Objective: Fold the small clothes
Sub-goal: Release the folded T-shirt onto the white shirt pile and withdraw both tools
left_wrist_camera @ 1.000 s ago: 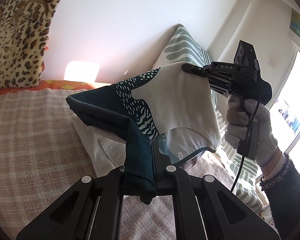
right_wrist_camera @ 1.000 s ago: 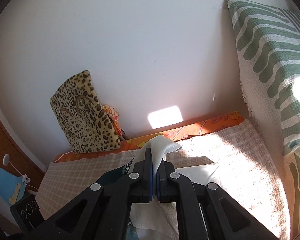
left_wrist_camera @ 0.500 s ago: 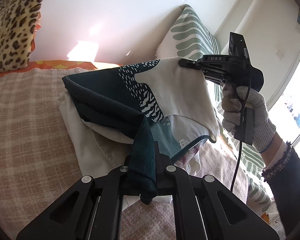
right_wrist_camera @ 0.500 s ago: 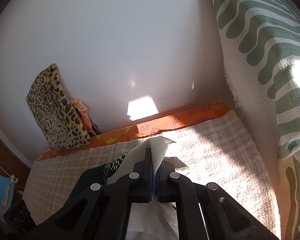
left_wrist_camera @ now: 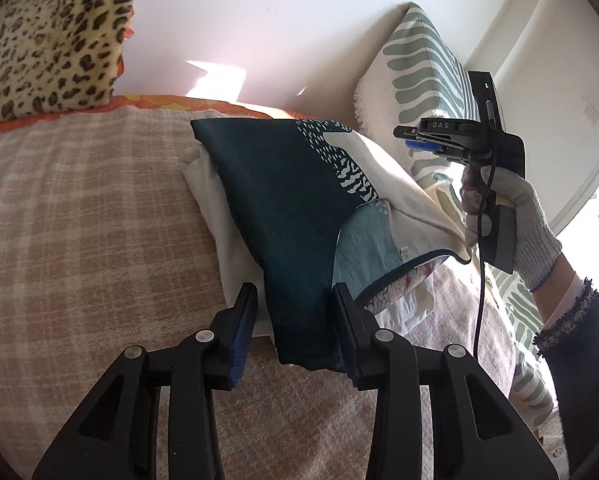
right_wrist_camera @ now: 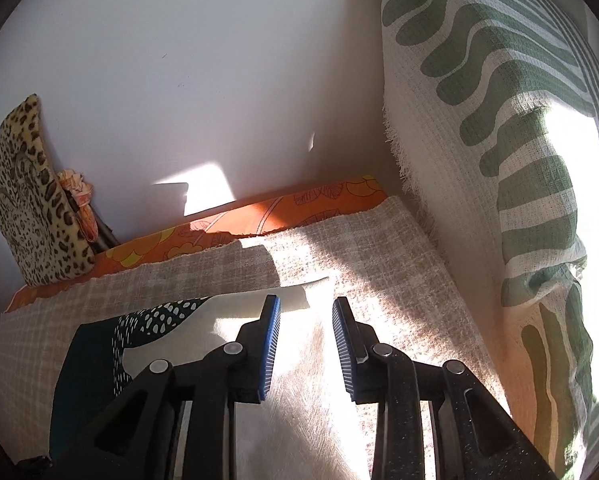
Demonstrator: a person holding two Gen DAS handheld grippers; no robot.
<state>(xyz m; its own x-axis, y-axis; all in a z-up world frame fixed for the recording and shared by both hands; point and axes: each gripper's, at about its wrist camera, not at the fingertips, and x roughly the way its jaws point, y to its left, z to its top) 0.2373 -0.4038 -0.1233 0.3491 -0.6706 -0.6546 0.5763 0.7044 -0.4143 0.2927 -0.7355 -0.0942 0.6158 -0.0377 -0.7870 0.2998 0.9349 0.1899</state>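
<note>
A small dark teal and cream patterned garment (left_wrist_camera: 299, 192) lies folded over on top of a white garment (left_wrist_camera: 219, 208) on the checked bedcover (left_wrist_camera: 79, 220). My left gripper (left_wrist_camera: 295, 300) is open, its fingers either side of the garment's near dark edge. My right gripper (right_wrist_camera: 305, 312) is open and empty just above the garment's cream part (right_wrist_camera: 227, 320); it also shows in the left wrist view (left_wrist_camera: 415, 138), held by a gloved hand above the garment's right side.
A leopard-print cushion (left_wrist_camera: 51, 36) leans on the wall at the back left. A green-striped pillow (right_wrist_camera: 519, 140) stands at the right. An orange sheet (right_wrist_camera: 259, 216) edges the bed along the white wall. A window is at far right.
Both grippers have opened and let go of the garment. It has dropped flat onto the white garment, folded over. The right gripper has lifted clear.
</note>
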